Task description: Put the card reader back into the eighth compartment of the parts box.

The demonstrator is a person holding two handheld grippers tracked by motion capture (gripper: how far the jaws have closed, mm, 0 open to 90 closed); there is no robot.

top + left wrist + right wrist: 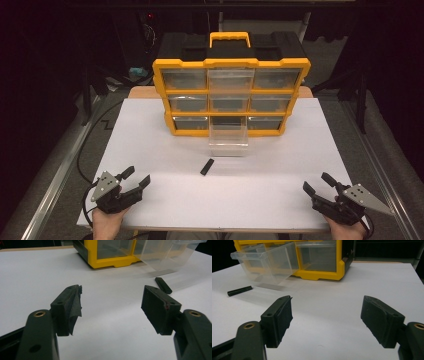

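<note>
Before the drawer point(228, 142), bar point(207, 166) lies near-to-far.

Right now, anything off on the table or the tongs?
Two things. The pad on one finger of the left tongs is peeling, its edge curled loose. The clear drawer of the yellow organizer hangs pulled out, a small black bar lying loose before it.

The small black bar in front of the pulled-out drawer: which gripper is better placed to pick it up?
Probably the left. The black bar lies slightly left of the table's middle, nearer the left gripper than the right gripper. Both are open and empty, so the difference is small.
</note>
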